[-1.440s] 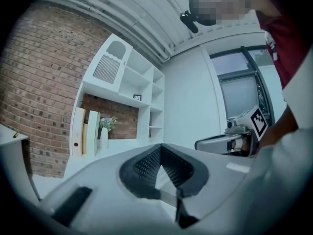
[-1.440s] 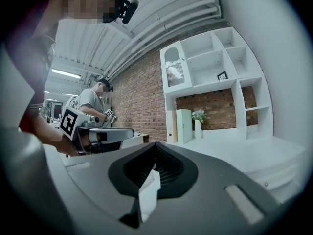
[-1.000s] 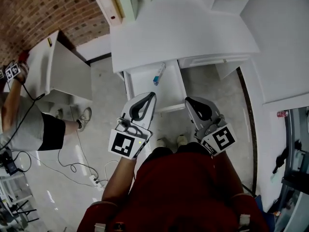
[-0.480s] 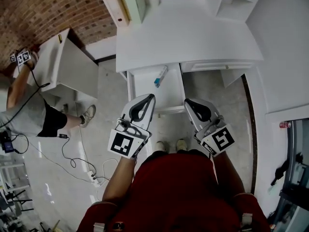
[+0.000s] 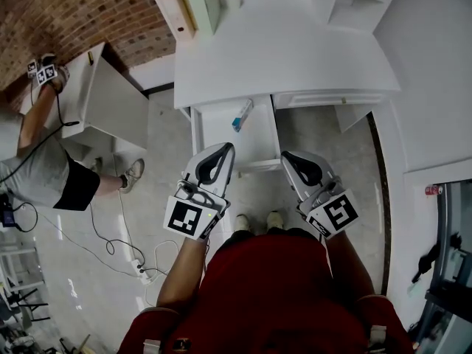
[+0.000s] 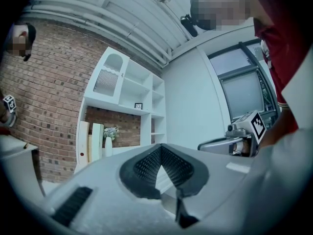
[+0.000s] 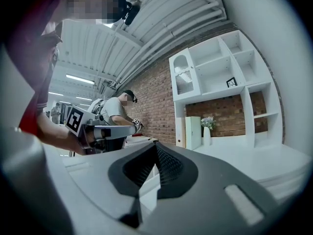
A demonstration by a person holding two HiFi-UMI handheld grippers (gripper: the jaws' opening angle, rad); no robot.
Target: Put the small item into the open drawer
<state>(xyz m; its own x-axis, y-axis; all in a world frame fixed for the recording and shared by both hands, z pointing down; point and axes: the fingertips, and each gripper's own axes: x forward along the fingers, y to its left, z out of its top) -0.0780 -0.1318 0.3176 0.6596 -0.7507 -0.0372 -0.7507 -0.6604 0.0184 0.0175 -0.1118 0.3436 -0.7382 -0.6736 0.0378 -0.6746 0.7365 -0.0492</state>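
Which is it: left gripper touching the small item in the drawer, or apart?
Apart. Head view shows bare drawer floor between the left gripper and the small item.

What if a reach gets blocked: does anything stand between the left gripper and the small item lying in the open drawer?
Nothing visible does. The small item lies near the back of the open drawer. The left gripper, fingers together, is by the drawer's front, with only bare drawer floor between them in the head view.
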